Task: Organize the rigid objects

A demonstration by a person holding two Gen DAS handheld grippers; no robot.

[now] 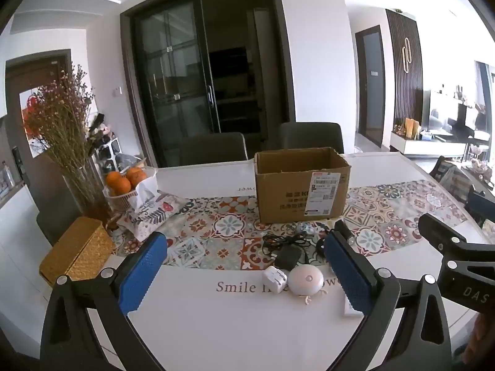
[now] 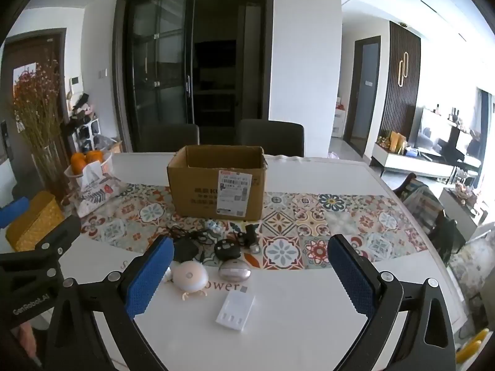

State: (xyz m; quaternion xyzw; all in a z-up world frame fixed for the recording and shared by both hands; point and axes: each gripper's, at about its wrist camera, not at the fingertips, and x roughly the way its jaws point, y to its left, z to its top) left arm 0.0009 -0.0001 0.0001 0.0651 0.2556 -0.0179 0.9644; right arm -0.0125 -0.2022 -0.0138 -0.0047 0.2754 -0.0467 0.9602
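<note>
both hand-held tools hover above a white dining table point(image 2: 309, 309), the left gripper point(image 1: 244, 266) and right gripper point(image 2: 250, 272) each with jaws spread wide and gripping nothing. an open cardboard box point(image 2: 216, 182) stands on the patterned runner point(image 2: 309, 222); just in front lie a round white gadget point(image 2: 189, 276), a black adapter with cable point(image 1: 287, 255), a white plug point(image 1: 273, 279) and a white charger tray point(image 2: 235, 312).
</note>
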